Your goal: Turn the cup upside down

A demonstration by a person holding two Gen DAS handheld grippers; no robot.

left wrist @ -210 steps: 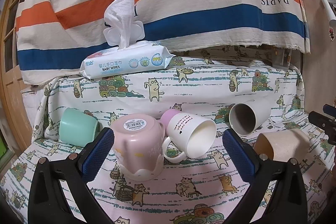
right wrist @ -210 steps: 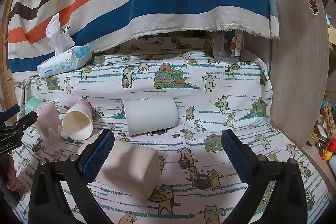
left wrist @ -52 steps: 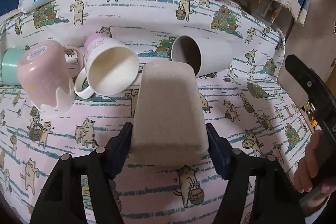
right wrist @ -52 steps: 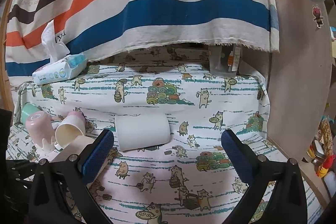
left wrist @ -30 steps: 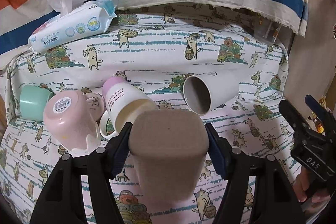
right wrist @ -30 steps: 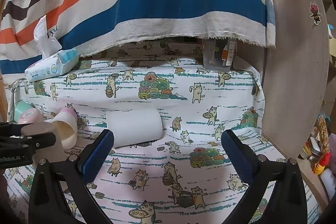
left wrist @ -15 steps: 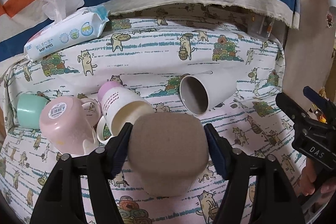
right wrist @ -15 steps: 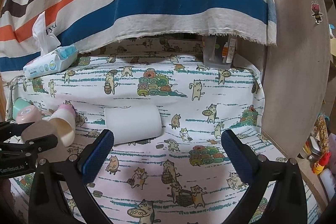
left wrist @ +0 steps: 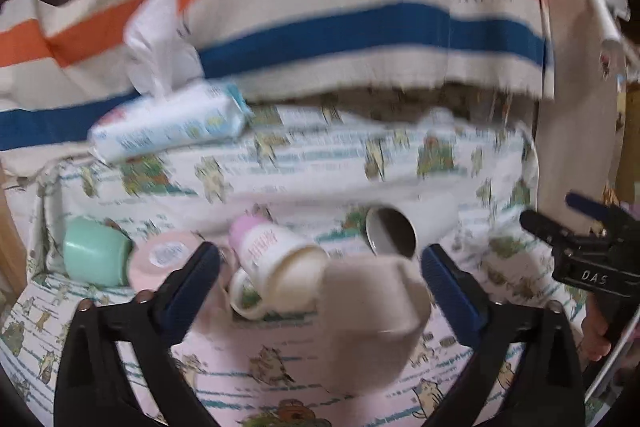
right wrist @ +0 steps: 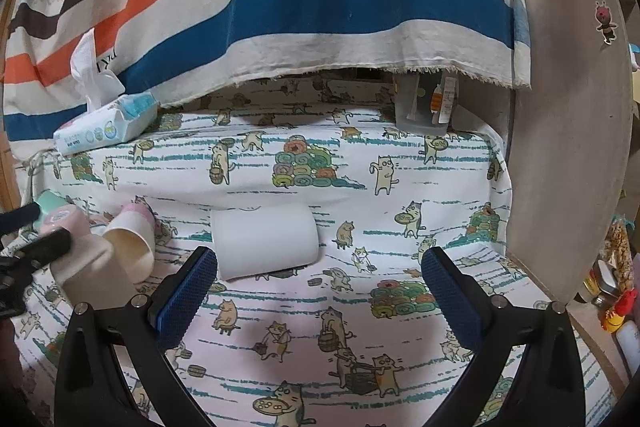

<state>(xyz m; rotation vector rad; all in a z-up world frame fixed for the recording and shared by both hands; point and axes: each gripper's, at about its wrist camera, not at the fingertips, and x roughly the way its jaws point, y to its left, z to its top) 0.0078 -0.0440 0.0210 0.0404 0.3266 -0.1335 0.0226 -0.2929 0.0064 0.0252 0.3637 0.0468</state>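
A: Though the left view is blurred, the left gripper (left wrist: 318,281) stands spread wide, the beige cup (left wrist: 370,319) base-up on the cat-print cloth (right wrist: 400,227) between its pads, touching neither.

B: Right gripper (right wrist: 318,285) gapes too, holding nothing; white cup (right wrist: 266,241) lies sideways just beyond.

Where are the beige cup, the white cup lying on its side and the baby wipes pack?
beige cup (left wrist: 372,311): left wrist view, upturned base.
white cup (right wrist: 266,241): right wrist view, side wall.
baby wipes pack (right wrist: 106,129): right wrist view, front face.
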